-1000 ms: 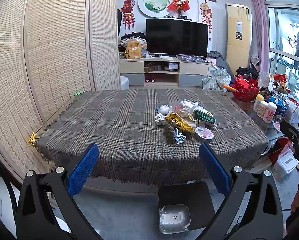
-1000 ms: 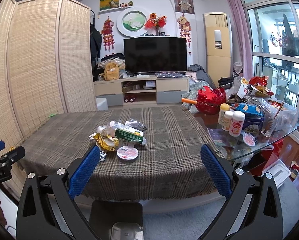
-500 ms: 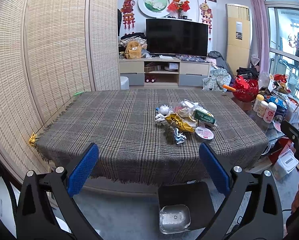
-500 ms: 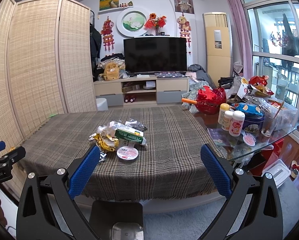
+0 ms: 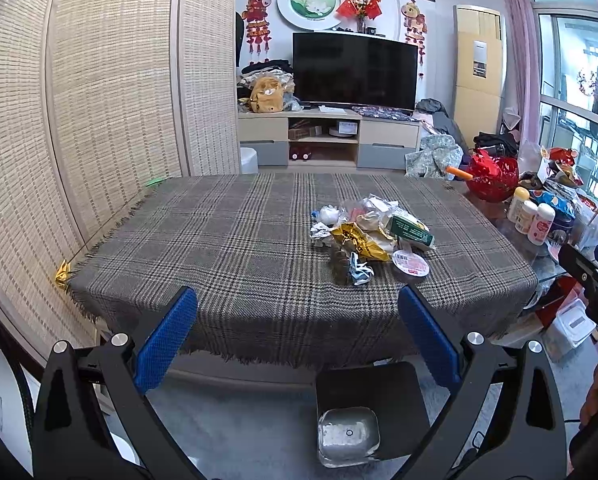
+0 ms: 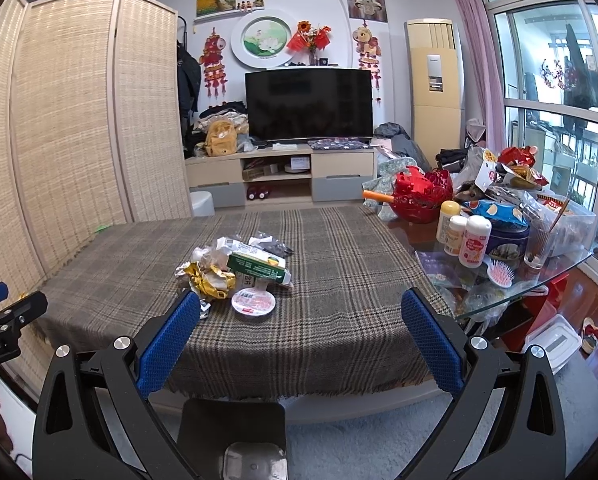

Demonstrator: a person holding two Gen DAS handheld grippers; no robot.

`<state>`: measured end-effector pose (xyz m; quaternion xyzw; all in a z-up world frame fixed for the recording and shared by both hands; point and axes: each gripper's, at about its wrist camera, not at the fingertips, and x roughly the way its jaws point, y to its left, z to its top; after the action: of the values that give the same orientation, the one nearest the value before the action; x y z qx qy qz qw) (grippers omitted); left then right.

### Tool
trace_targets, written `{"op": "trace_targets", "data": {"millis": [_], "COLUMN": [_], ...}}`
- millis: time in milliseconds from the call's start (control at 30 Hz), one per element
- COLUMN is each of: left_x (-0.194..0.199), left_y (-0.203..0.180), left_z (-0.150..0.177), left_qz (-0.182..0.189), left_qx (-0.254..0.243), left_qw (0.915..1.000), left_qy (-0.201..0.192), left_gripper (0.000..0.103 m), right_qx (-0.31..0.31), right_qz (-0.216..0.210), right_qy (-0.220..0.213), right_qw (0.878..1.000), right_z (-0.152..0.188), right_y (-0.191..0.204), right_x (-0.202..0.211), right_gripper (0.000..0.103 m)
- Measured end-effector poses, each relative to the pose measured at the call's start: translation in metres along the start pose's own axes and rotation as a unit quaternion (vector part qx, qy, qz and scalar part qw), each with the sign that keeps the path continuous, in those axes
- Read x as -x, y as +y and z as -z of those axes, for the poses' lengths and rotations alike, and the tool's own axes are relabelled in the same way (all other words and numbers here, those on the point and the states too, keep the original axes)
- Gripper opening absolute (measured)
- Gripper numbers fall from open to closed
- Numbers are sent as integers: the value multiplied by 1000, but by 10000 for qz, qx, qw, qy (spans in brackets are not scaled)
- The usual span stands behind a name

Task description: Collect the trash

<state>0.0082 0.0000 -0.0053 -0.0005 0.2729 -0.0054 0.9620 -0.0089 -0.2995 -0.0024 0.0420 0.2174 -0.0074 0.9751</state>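
Nothing had moved since the earlier frames: both grippers hung at the same near edge of the table (image 5: 227,240), and the trash (image 5: 369,236) lay undisturbed. Your left gripper (image 5: 297,338) stood wide, holding nothing; your right gripper (image 6: 299,340) likewise stood wide and empty. The trash sat heaped on the plaid cloth, right of centre in the left view and just beyond the right gripper's left finger in the right view. A round lid (image 6: 253,301) lay nearest you, a green carton (image 6: 259,268) rested on the heap behind it, and a yellow wrapper (image 6: 211,280) sat to their left. The black bin (image 5: 365,404) stood on the floor below the near table edge.

To begin well, you would probably have done best to take the near pieces first with the right gripper, closing across a raised fold or edge rather than a flat face. The lid looked flat and likely to slip; the crumpled wrapper offered easier purchase.
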Motion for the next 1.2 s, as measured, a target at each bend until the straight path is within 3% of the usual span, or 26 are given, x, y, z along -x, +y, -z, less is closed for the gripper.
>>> {"op": "trace_targets", "data": {"millis": [233,367,733,833,900,1000,1200], "left_x": [-34,-61,-146,-168,-182,-197,-209], "left_y": [-8,-10,-16,-19,-20,-27,-36], "left_z": [1,1,-4,-1,3,9,16], "left_qz": [-163,47,331,407,538,798,1121], "left_qx": [-332,-322,-461,-594,-592,-600,-677], "left_qw": [9991,9986,9937,9911,9890,9847,9784], "left_qy": [204,422,970,1118,1246,1430,1596], "left_gripper": [95,95,95,85,77,68,62], "right_qx": [38,-43,4,7,-32,-49,2], "right_qz": [-145,-432,-322,-415,-530,-654,-693], "right_qy": [385,677,1265,1444,1621,1779,2015], "right_qw": [9991,9968,9914,9886,9854,9819,9770], "right_z": [3,3,20,27,33,38,47], "right_y": [4,8,16,19,22,28,41], "right_x": [-41,-71,-159,-181,-196,-215,-243], "right_gripper": [101,100,100,96,86,85,85]}}
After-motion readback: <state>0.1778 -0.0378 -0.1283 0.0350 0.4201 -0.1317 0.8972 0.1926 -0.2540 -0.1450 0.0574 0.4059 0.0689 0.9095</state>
